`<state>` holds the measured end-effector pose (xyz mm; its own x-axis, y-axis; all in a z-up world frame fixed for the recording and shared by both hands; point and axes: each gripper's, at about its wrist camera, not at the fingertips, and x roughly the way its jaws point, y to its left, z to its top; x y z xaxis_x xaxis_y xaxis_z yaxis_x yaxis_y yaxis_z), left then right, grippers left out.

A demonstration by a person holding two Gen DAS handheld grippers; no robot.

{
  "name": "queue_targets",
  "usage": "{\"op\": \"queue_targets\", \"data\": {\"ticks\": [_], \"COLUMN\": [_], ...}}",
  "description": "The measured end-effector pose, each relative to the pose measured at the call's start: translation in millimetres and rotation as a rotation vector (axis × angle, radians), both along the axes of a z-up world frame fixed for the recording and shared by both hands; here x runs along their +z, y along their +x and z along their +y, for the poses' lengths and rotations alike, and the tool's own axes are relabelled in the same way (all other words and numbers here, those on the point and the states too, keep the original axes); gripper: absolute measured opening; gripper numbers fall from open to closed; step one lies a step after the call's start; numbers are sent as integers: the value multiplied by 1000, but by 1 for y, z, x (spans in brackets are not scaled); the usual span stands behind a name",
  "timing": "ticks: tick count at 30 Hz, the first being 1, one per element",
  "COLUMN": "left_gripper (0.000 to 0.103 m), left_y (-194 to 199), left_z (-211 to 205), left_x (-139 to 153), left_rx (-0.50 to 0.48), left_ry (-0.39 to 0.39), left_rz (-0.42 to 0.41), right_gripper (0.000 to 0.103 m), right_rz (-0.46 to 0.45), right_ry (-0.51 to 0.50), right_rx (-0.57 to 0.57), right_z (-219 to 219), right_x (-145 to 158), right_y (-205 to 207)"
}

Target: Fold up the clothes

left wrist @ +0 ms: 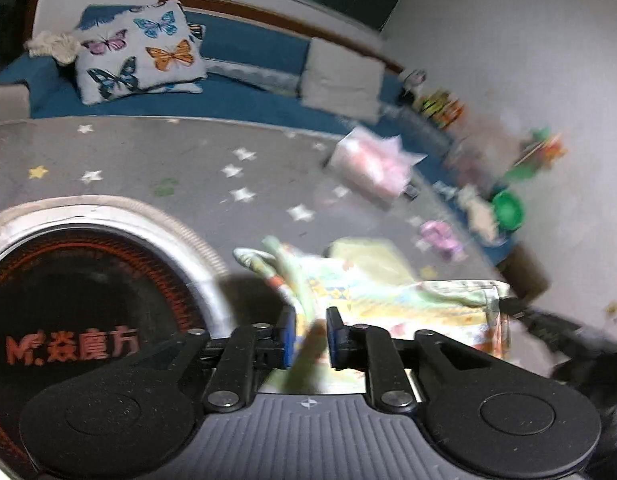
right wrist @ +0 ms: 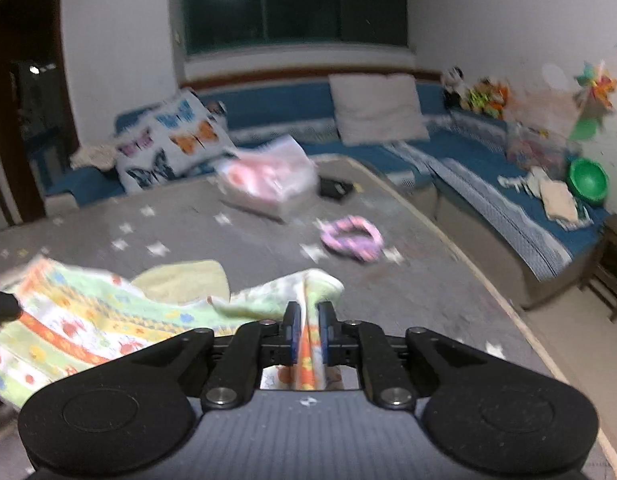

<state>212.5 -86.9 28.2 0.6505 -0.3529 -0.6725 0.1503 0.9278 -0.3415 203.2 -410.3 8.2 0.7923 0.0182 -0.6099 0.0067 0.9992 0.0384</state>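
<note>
left gripper (left wrist: 310,334): jaws grasping garment (right wrist: 80,320) edge | right gripper (right wrist: 307,330): jaws clenched on opposite edge | garment: lower frame, spanning between both over grey mattress (right wrist: 236,236), long axis gripper-to-gripper.

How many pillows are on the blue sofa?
2. The butterfly pillow leans at the sofa's left end, and a plain white pillow leans against the back under the window. Others may be hidden outside the views.

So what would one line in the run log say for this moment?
task: fold clothes | left gripper: shut on patterned cloth | right gripper: shut on patterned cloth | cloth over grey star mat | fold unfinished
</note>
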Motion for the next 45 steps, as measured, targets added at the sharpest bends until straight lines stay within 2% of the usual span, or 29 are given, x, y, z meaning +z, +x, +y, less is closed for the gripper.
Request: {"op": "queue_targets", "data": {"ticks": [1,5,9,14,21,29,33,36,39,42,45], "left_gripper": [42,42,41,40,26,25,25,26,27,35,36], "left_y": [-1,-4,-1,10,39,72,63,48,27,4,-20], "left_z": [1,0,-12,-32,-57,-73,-67,-63,-61,-57,-51], "left_x": [-2,-1,1,-3,-5,-40,-37,-29,-21,-18,-20], "left_rx": [5,11,-26,-79,-155,-166,-161,-165,-176,-173,-169], "left_ry": [20,78,83,92,95,128,115,124,147,166,181], "left_rz": [-3,-32,-46,-42,-79,-8,-28,-60,-98,-124,-136], "right_gripper": [12,12,12,12,12,12,15,29,30,37,38], "right_rz": [4,0,16,44,47,69,65,56,51,47,28], "right_ry": [-6,9,69,112,120,89,71,74,71,63,33], "right_rx": [-3,12,75,139,166,189,207,228,256,290,307], "right_z": [-2,-2,10,35,57,65,64,63,65,69,75], "right_x": [-3,-6,-7,-16,-26,-37,-31,-25,-21,-19,-17], "right_y": [0,1,4,16,44,55,43,26,5,-20,-44]}}
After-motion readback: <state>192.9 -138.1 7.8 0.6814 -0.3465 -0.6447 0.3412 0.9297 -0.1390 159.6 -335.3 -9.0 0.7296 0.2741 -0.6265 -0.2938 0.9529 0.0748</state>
